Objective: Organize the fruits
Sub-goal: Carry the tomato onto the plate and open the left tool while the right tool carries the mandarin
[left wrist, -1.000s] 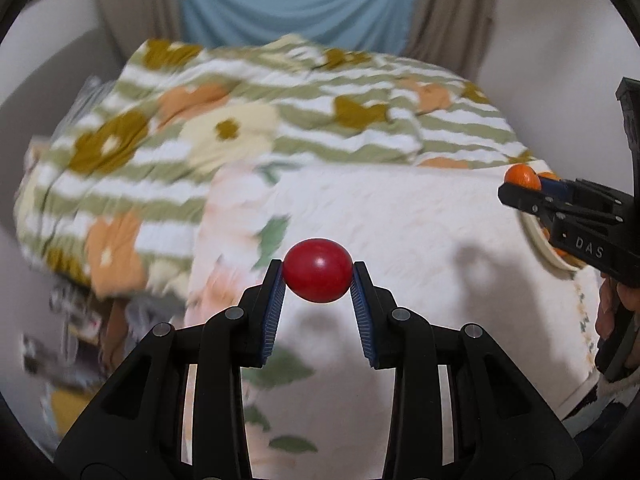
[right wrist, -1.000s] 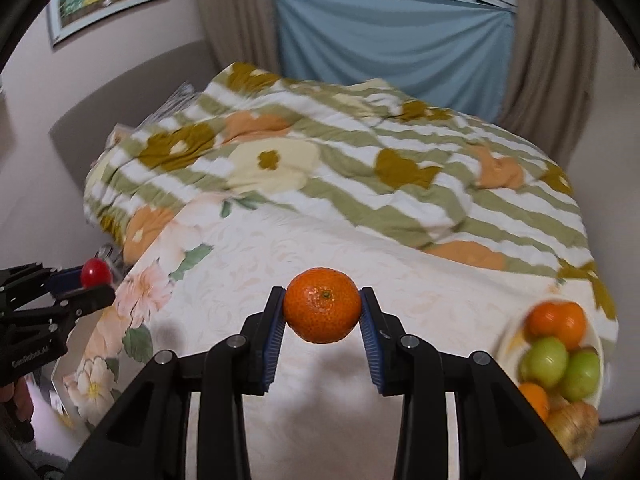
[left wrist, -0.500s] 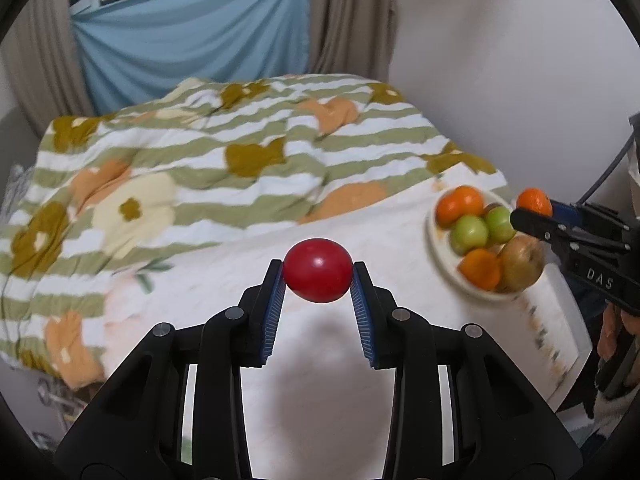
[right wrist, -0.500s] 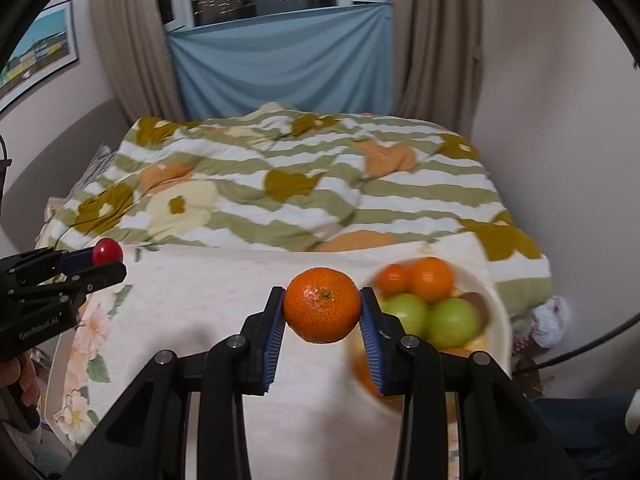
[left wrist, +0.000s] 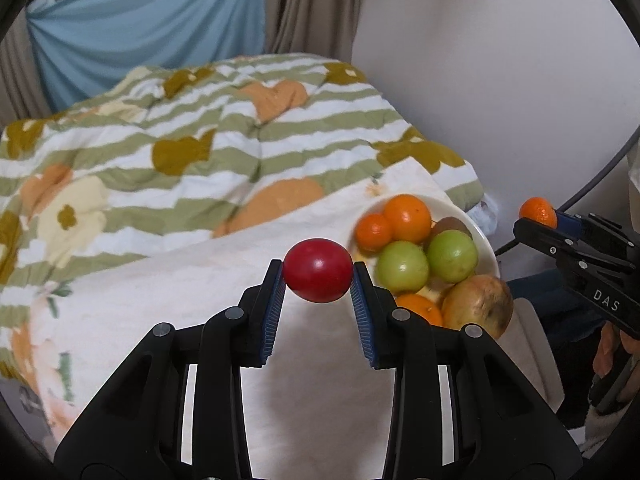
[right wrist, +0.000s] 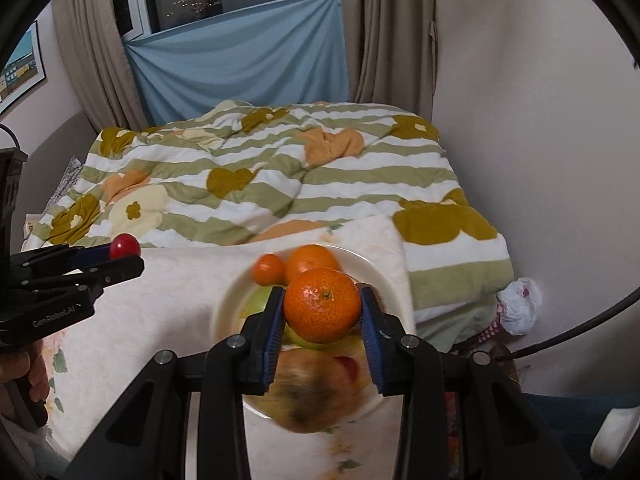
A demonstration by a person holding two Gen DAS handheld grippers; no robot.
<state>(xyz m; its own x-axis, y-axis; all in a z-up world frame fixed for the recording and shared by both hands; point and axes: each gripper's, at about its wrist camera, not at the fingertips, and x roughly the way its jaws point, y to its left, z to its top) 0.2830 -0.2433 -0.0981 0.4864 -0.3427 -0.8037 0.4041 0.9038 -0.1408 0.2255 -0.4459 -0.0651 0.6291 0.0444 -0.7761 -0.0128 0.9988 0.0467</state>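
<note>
Bed (left wrist: 200, 152) ahead: your left hand-held gripper (left wrist: 318, 276) pinches a red tomato (left wrist: 318, 270); your right hand-held gripper (right wrist: 322, 310) pinches a mandarin (right wrist: 322, 305) above the fruit plate (right wrist: 386, 276).

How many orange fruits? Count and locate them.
4. A mandarin in the right gripper; on the plate: large orange at back, small orange beside it, front orange half hidden. More may be hidden.

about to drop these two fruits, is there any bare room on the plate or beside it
The plate is crowded with fruit; only a strip of rim shows. The white blanket left of it lies bare up to the striped quilt. The tomato and mandarin are each held in a claw.
</note>
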